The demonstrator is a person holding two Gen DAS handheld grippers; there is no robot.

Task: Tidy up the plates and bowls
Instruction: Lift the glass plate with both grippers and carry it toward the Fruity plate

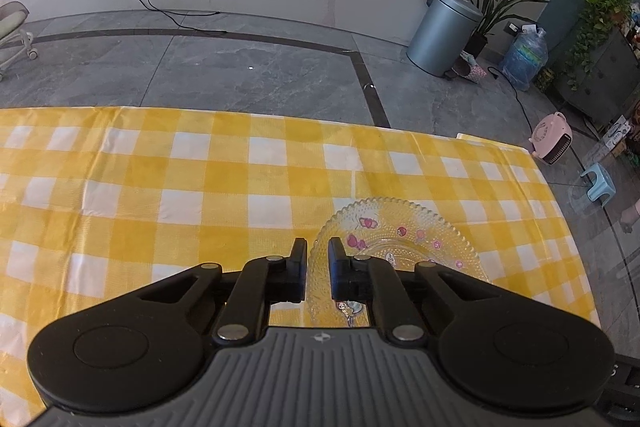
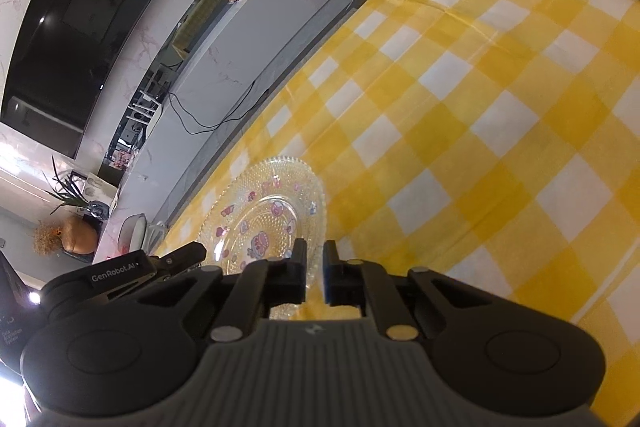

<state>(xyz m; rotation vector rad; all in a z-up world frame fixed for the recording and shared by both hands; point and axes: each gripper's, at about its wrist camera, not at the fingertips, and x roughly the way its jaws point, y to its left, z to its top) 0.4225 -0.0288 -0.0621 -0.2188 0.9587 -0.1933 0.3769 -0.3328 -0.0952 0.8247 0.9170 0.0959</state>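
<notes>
Both your grippers close on one clear glass plate at the table's edge.

Left wrist view: your left gripper [image 1: 318, 247], jaws nearly together, pinches the near-left rim of the clear, bead-edged glass plate with pink cartoon prints [image 1: 404, 239], which spreads toward lower right over the yellow-and-white checked tablecloth [image 1: 200, 187]. Right wrist view: your right gripper [image 2: 315, 251] clamps the plate's [image 2: 264, 211] lower-right rim; the dish extends up-left, the left gripper [image 2: 188, 255] at its opposite side.
</notes>
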